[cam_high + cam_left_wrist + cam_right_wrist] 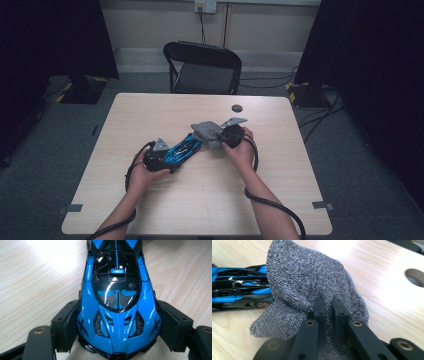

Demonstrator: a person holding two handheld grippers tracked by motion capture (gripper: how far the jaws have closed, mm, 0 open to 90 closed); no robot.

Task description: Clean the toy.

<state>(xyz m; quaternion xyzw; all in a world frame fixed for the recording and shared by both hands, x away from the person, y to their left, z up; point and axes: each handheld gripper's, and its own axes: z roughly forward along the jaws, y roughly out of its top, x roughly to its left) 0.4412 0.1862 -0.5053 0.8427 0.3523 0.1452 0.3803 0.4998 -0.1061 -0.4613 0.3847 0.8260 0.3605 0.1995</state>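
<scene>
**Toy car braced, cloth pinched at its far end**

High view: a blue toy car (181, 148) lies near the middle of the desk (200, 200), angled from lower left to upper right. The left claw (167, 159) is at the car's near end, and the right claw (220, 136) meets a grey cloth (207, 131) draped over the car's far end. A small dark round hole (237, 108) sits near the desk's far edge, well apart from the work. A black chair (205, 67) stands beyond the far edge.

Left gripper view: the left claw (117, 340) has its jaws spread to the car's width, one pad against each flank of the blue toy car (117, 305), so it is pinching the car's body low on its sides. The car rests on the desk (32, 285).

Right gripper view: the right claw (329, 315) has its jaws pressed nearly together on a fold of the grey cloth (307, 282), which bunches up and covers one end of the blue toy car (237, 288).

Risks, as I judge them: the car's flanks are glossy and tapered, so a firm wipe could push it out of the left claw's grip or swing it sideways. The cloth is held by only a small fold, so dragging it over the car's vents and edges could snag it and pull it free. Pressing down hard could also tip the car's held end up.
</scene>
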